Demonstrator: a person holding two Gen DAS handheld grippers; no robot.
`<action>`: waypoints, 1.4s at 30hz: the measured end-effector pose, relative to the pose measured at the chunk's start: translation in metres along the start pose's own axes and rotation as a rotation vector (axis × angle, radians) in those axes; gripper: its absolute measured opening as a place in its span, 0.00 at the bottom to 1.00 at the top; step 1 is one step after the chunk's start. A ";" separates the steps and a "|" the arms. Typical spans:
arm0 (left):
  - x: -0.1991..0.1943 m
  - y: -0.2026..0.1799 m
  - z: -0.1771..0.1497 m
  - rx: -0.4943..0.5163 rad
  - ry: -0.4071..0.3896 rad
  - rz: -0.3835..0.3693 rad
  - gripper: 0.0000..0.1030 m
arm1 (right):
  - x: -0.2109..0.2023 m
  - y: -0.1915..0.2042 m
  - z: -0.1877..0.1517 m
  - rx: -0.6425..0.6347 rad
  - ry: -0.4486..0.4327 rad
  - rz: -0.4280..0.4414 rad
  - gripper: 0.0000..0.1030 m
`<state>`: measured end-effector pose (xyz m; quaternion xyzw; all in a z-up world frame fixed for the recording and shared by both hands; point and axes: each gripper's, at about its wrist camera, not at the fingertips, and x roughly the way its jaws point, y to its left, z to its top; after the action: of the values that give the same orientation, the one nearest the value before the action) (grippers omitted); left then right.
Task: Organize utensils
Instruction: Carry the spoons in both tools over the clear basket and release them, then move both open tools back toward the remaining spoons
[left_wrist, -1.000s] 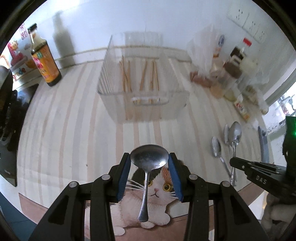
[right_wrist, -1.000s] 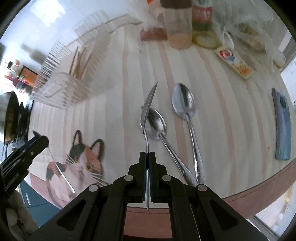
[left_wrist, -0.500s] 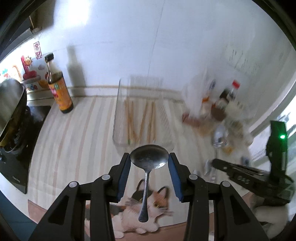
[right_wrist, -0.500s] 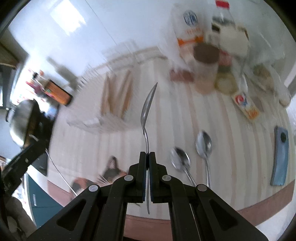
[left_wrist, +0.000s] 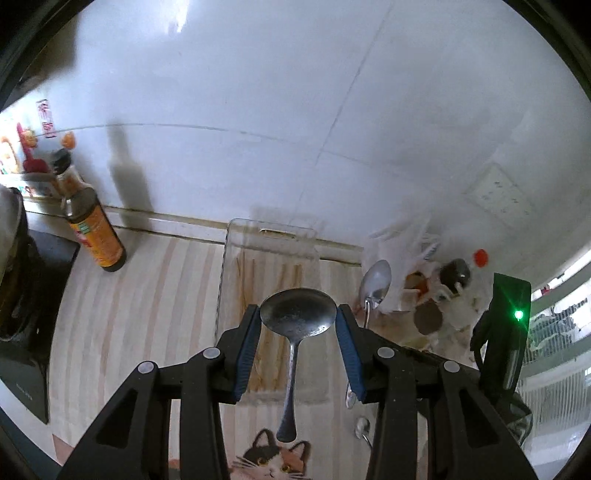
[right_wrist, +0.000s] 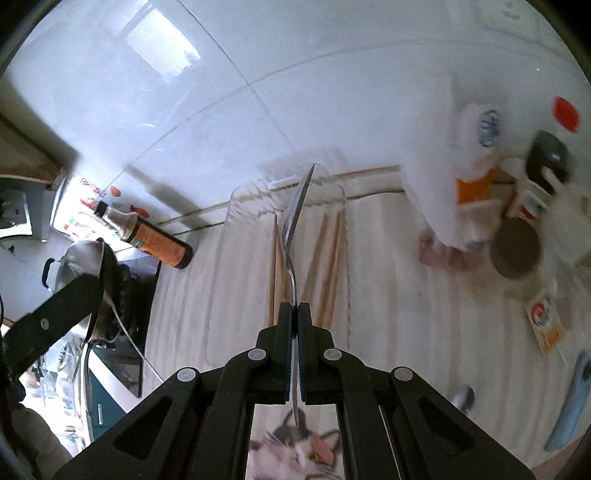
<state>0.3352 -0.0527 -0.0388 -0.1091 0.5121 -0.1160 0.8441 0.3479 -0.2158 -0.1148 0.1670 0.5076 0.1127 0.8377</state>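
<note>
My left gripper is shut on the bowl of a steel spoon, whose handle hangs down toward me. My right gripper is shut on the handle of a second spoon, seen edge-on with its bowl pointing up and away. Both are held high above a clear plastic bin holding several wooden chopsticks; the bin also shows in the right wrist view. The right gripper's spoon shows in the left wrist view. More spoons lie on the counter.
A soy sauce bottle stands at the back left by a black stove with a pot. Bags, jars and bottles crowd the back right. A phone lies at the right. A cat-picture mat lies near me.
Both grippers have risen from the counter with their spoons and moved toward the bin. The views now tilt up toward the wall. The right gripper has swung left, over the chopsticks.
</note>
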 end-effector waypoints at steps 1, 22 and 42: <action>0.011 0.003 0.007 0.001 0.021 0.001 0.38 | 0.008 0.001 0.006 0.003 0.009 -0.002 0.02; 0.050 -0.005 -0.104 0.034 -0.063 0.319 1.00 | -0.021 -0.109 -0.073 0.113 -0.042 -0.257 0.62; 0.166 -0.108 -0.226 0.032 0.345 0.200 0.93 | 0.050 -0.193 -0.168 0.057 0.206 -0.402 0.06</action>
<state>0.1993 -0.2215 -0.2471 -0.0227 0.6554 -0.0565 0.7528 0.2249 -0.3476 -0.3037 0.0739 0.6166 -0.0543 0.7819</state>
